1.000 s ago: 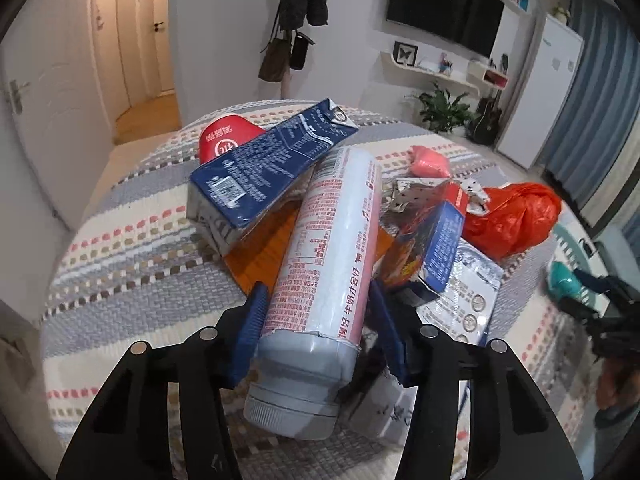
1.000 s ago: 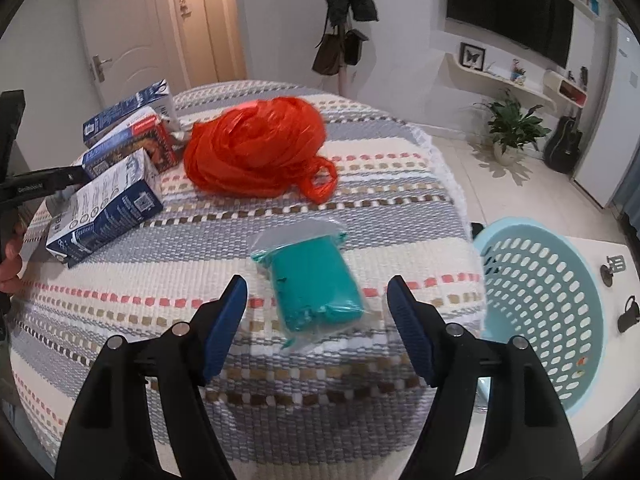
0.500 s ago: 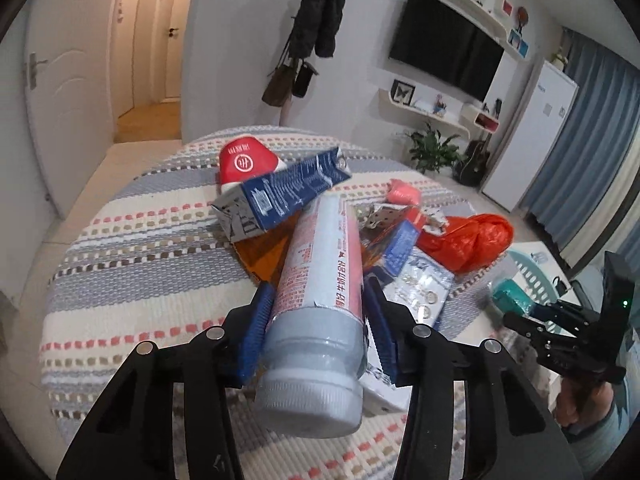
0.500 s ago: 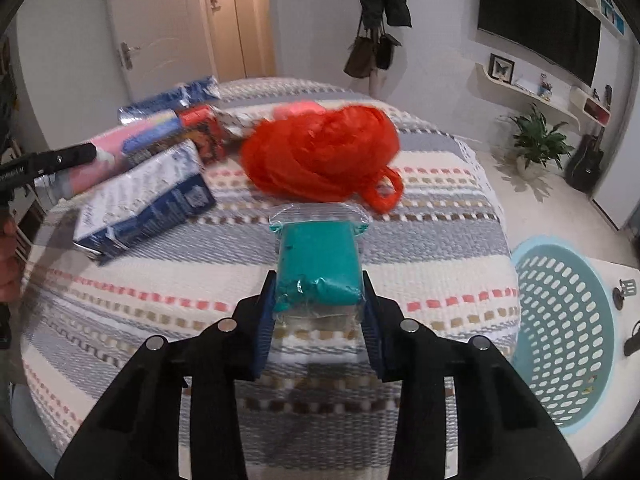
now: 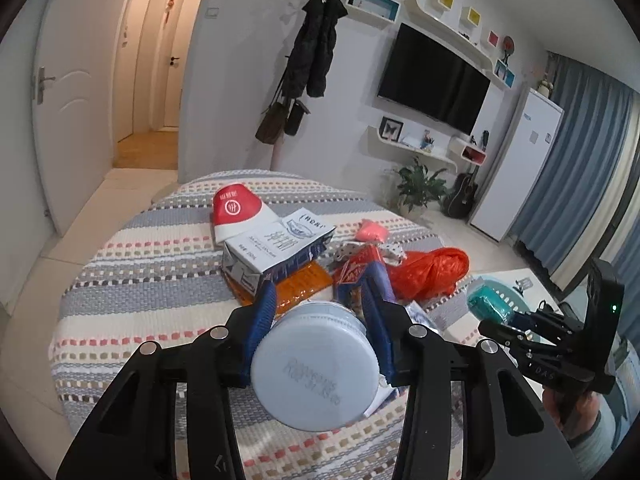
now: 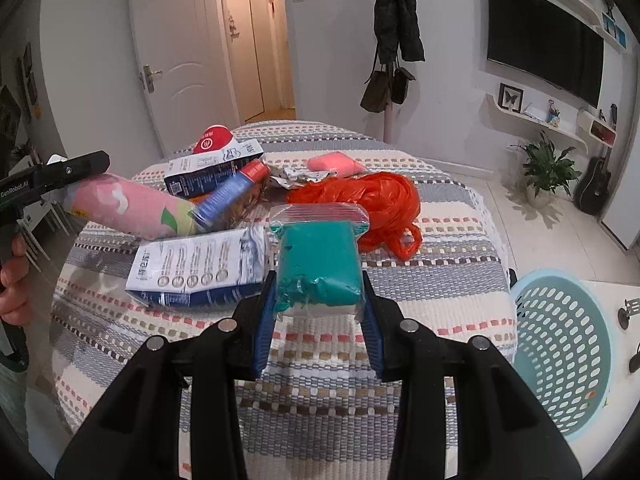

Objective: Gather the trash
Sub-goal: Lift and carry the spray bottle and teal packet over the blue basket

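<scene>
Right gripper is clamping a teal bagged packet above the striped tablecloth; left gripper is holding a pink bottle; blue basket is sitting right.

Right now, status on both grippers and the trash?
Left gripper shut on pink bottle, jaws just closing. Right gripper shut on green bagged packet. Basket at right, path clear.
</scene>
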